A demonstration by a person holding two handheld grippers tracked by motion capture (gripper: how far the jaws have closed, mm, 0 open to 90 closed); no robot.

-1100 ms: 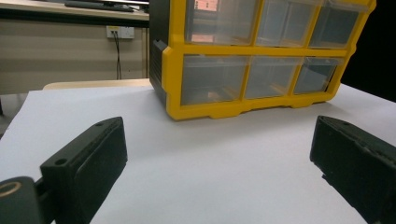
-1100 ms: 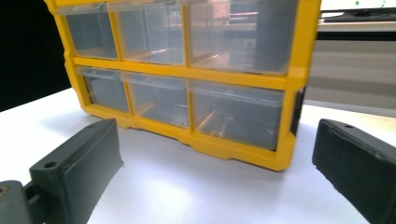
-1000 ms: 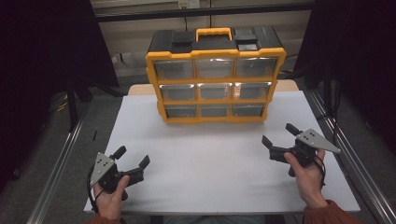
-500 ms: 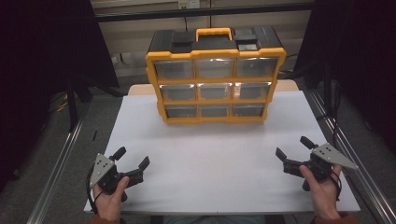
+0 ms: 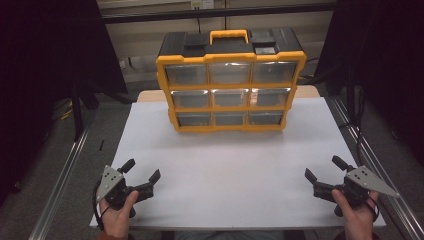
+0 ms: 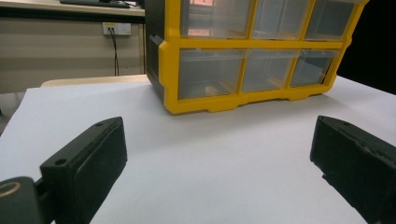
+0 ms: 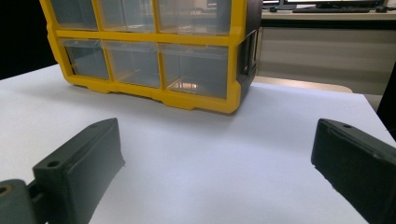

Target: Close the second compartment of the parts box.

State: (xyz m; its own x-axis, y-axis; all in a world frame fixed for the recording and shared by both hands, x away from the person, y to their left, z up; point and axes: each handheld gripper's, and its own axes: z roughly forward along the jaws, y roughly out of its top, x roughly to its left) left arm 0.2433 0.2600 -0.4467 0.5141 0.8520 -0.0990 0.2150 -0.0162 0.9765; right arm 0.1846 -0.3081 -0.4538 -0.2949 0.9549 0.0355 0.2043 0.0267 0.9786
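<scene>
Item: yellow-and-black drawer organizer [image 5: 230, 82], three rows of three clear drawers, carry handle on top; stands upright at the far middle of the white table [image 5: 225, 165], well apart from both tools.

Left gripper [image 5: 141, 177]: near the table's front left corner, jaws spread wide, holding nothing; same place and spread as a second ago.

Right gripper [image 5: 324, 176]: jaws likewise apart and empty. Change noted: over the last second it has drawn back from mid-table toward the person and outward, now near the front right corner (roughly mirroring the left).

Reading: both tools parked at the near edge, facing the organizer; probably a ready stance with no drawer yet approached.

Unclear: drawer contents (the fronts are glare-struck and cloudy; a faint orange glint in the lower corner drawer [image 7: 194, 70] cannot be identified). Top row is cut off in both gripper views. The organizer's back and the dark surroundings are indistinct.
</scene>
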